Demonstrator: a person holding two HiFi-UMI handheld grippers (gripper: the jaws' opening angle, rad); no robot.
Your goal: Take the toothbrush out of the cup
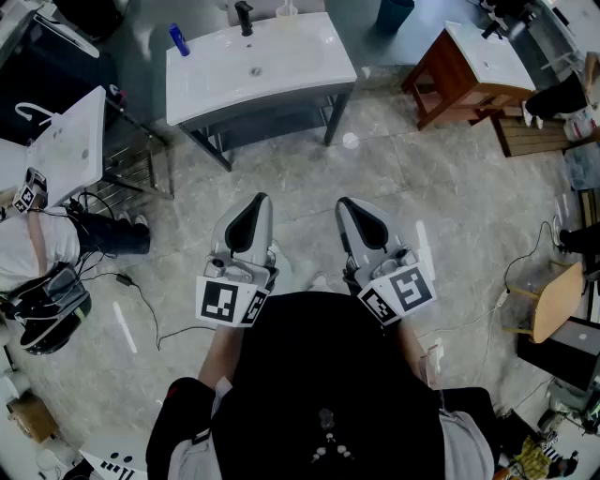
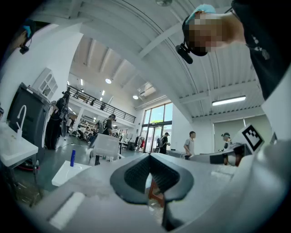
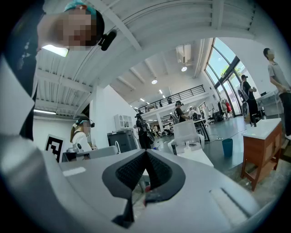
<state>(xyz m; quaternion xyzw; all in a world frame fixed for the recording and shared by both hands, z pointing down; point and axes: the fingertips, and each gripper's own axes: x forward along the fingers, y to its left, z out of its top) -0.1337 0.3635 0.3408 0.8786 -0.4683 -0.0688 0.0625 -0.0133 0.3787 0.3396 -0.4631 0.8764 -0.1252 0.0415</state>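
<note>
I hold both grippers close to my body, high above the floor and pointing forward. My left gripper (image 1: 258, 199) (image 2: 149, 157) is shut with nothing between its jaws. My right gripper (image 1: 345, 202) (image 3: 146, 152) is also shut and holds nothing. Ahead stands a white washbasin table (image 1: 253, 66) with a black faucet (image 1: 245, 17) and a blue bottle (image 1: 178, 39) (image 2: 72, 158) at its left corner. A small pale cup-like thing (image 1: 286, 9) sits at the basin's back edge. It is too small for me to make out a toothbrush. Both grippers are well short of the basin.
A wooden cabinet with a basin (image 1: 450, 80) (image 3: 261, 150) stands at the right. A teal cup (image 1: 394, 14) (image 3: 227, 147) is near it. Another white basin (image 1: 70, 145) and cables (image 1: 141, 300) lie at the left, and a chair (image 1: 553, 300) at the right. Several people stand around the hall.
</note>
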